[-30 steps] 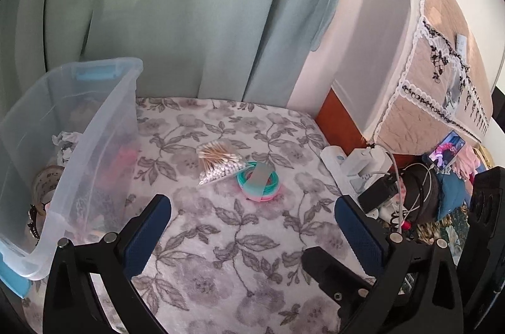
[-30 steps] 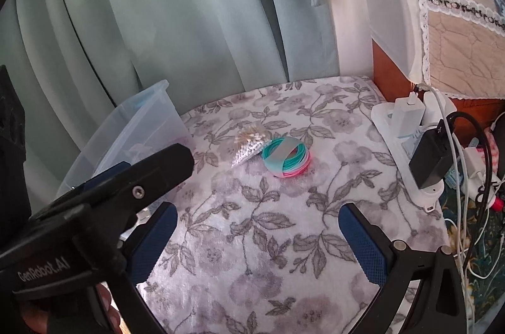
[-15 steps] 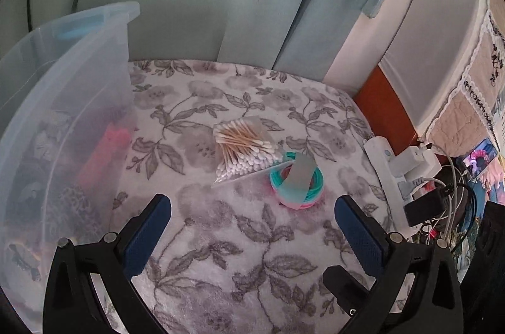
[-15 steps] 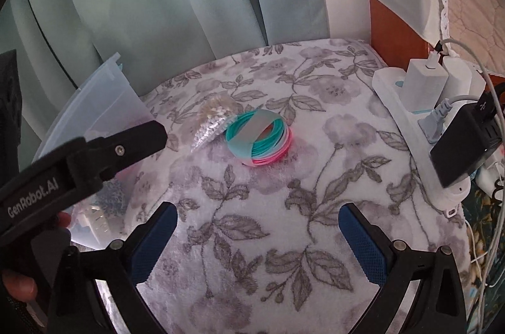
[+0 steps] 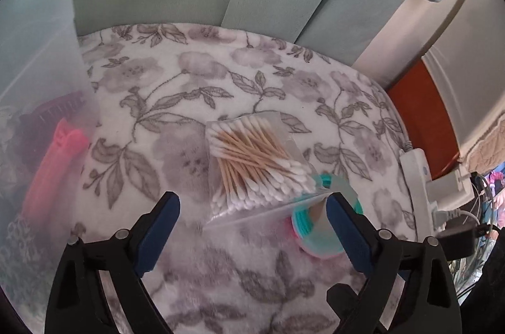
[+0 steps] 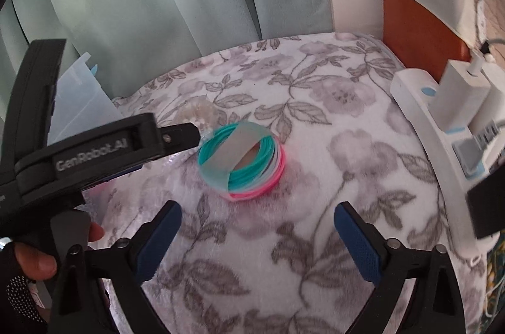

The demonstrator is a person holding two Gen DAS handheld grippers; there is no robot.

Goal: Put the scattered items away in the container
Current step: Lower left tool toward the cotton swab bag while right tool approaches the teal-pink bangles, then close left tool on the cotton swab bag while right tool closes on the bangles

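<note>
We see the left hand-held gripper (image 5: pixel 252 214) closing, its jaws wide around the near edge of the bag of cotton swabs (image 5: pixel 255 166), not pressing it. The right hand-held gripper (image 6: pixel 257 228) is closing too, empty, just before the coil of bands (image 6: pixel 241 163). Both things lie touching on the floral blanket (image 6: pixel 331 100), beside the clear container (image 5: pixel 38 75).

The left gripper (image 5: pixel 252 226) points steeply down, and its two blue-padded fingers (image 5: pixel 157 226) stand wide apart. Its jaws are closing, but the pads press on nothing. In the right wrist view its black body comes in from the left side, and a hand (image 6: pixel 34 264) in a dark dotted fingerless glove holds its handle. The right gripper (image 6: pixel 257 239) also tilts down. Its jaws are closing too, still wide, with nothing between the fingers (image 6: pixel 359 245).
</note>
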